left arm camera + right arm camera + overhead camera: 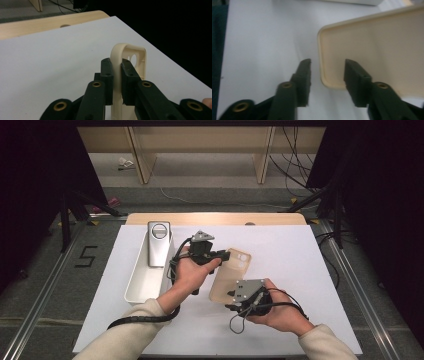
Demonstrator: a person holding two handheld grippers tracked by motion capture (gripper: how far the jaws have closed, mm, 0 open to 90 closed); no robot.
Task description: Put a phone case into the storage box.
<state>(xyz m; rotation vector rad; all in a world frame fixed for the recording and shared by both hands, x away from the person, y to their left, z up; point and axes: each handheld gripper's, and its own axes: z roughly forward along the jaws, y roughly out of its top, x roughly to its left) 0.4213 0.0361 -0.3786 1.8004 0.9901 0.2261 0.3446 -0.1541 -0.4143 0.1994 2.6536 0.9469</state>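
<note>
Phone case [230,272], cream and soft-looking with rounded corners and a camera cutout, hangs above the white table [280,250] mid-scene. My left gripper [117,75] pinches its far rim. My right gripper [325,77] stands apart around the near corner without pressing on it. With one thin edge gripped, I fear the flexible shell could twist or slip free. A silvery phone [158,242] leans in the white bin [145,287] to the left.
</note>
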